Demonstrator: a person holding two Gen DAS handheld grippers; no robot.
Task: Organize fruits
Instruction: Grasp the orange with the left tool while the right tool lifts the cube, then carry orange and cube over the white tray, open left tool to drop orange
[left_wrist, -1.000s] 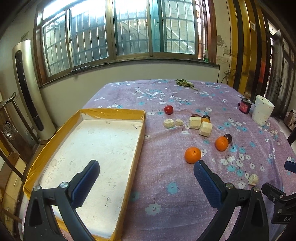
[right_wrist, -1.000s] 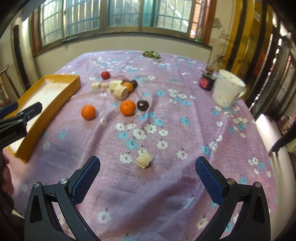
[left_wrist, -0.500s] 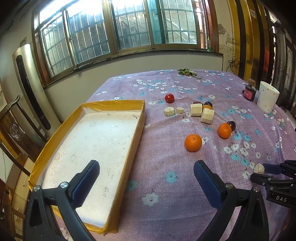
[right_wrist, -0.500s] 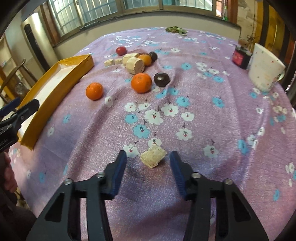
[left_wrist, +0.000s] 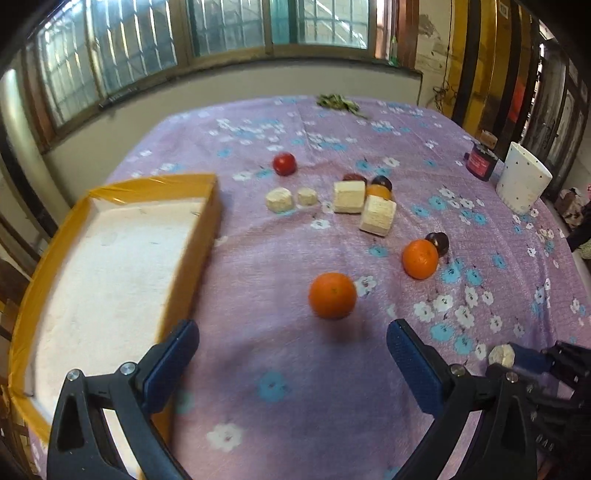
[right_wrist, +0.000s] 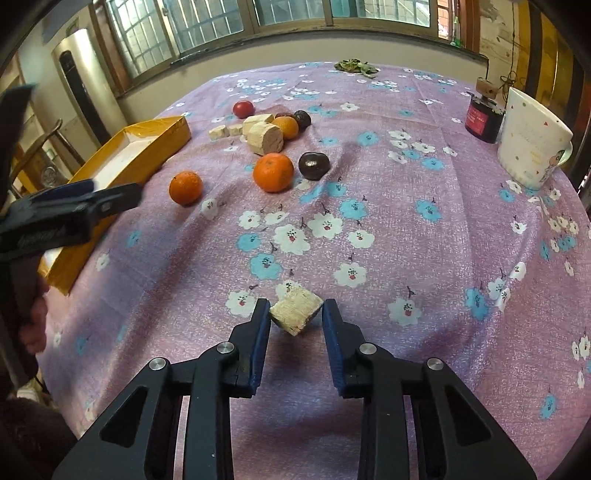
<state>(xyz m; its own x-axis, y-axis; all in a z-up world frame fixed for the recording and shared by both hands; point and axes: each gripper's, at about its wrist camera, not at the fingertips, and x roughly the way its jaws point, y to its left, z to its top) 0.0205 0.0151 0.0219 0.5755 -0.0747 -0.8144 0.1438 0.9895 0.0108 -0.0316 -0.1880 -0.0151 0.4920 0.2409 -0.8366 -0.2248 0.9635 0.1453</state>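
Observation:
My right gripper (right_wrist: 295, 314) is shut on a small pale fruit chunk (right_wrist: 295, 311), held just above the cloth; the chunk also shows in the left wrist view (left_wrist: 501, 356). My left gripper (left_wrist: 291, 354) is open and empty, just short of the nearer orange (left_wrist: 332, 295). A second orange (left_wrist: 420, 258) lies beside a dark plum (left_wrist: 437, 243). Farther back lie pale chunks (left_wrist: 349, 196), a red fruit (left_wrist: 284, 163) and more dark fruit (left_wrist: 381, 181). The yellow tray (left_wrist: 201, 236) with a white floor stands at the left.
A white mug (right_wrist: 532, 144) and a dark red jar (right_wrist: 482, 118) stand at the table's right. Green leaves (right_wrist: 354, 67) lie at the far edge. The table is covered by a purple flowered cloth (right_wrist: 406, 221). A chair (right_wrist: 44, 147) stands left of the table.
My right gripper has moved down onto the pale chunk and shut on it, lifting it slightly. My left gripper has moved forward towards the nearer orange and stays open.

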